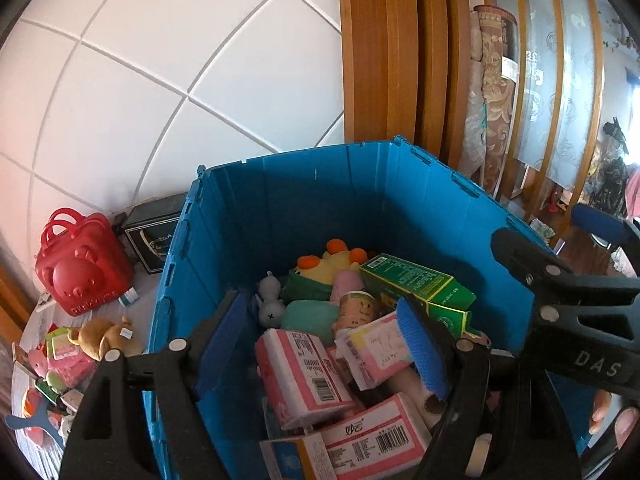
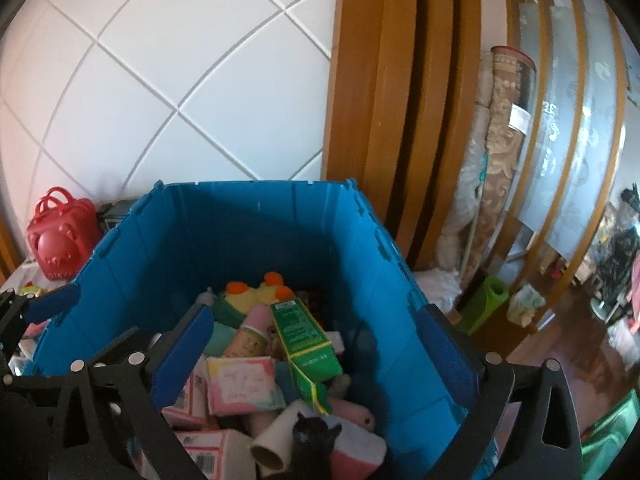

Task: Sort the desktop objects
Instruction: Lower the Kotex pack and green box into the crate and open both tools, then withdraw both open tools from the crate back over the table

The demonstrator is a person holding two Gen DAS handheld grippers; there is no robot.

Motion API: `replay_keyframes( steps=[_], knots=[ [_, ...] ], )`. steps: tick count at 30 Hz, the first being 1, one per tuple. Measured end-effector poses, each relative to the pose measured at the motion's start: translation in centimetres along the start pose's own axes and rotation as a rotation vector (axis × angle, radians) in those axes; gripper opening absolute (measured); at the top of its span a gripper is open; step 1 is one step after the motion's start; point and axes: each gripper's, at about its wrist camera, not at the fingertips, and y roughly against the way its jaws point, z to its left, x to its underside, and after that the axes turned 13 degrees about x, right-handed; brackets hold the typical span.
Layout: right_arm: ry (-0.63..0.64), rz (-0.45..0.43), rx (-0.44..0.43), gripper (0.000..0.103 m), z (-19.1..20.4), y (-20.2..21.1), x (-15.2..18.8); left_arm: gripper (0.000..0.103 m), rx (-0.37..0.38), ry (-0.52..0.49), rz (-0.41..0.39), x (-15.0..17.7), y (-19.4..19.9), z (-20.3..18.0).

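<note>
Now both my claws hang spread and empty over the blue crate point(image 2: 256, 248), so I judge a drop finished; next I must fetch the brown plush bear point(image 1: 106, 338) off the worktop point(image 1: 30, 336) left of it.

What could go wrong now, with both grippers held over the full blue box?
1. The blue box is piled loosely; the green carton lies tilted on top and may slide if more lands on it.
2. The left gripper and the right gripper, both open, hang close together over the box and could knock each other.
3. The brown plush bear and other small things remain outside, beside the box wall, where a gripper may catch the wall.
</note>
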Motion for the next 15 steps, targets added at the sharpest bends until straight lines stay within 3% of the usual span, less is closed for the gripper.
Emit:
replay_keyframes(
  steps=[10,15],
  knots=[
    [-0.062,-0.056,-0.025,0.103,-1.5,4.4,2.2,0.078,0.012,0.006,-0.048,2.4,3.5,0.1],
    [-0.086,-0.108,-0.075,0.103,-0.7,7.3,3.0,0.079,-0.024,0.009,-0.122,4.2,6.8,1.3]
  ],
)
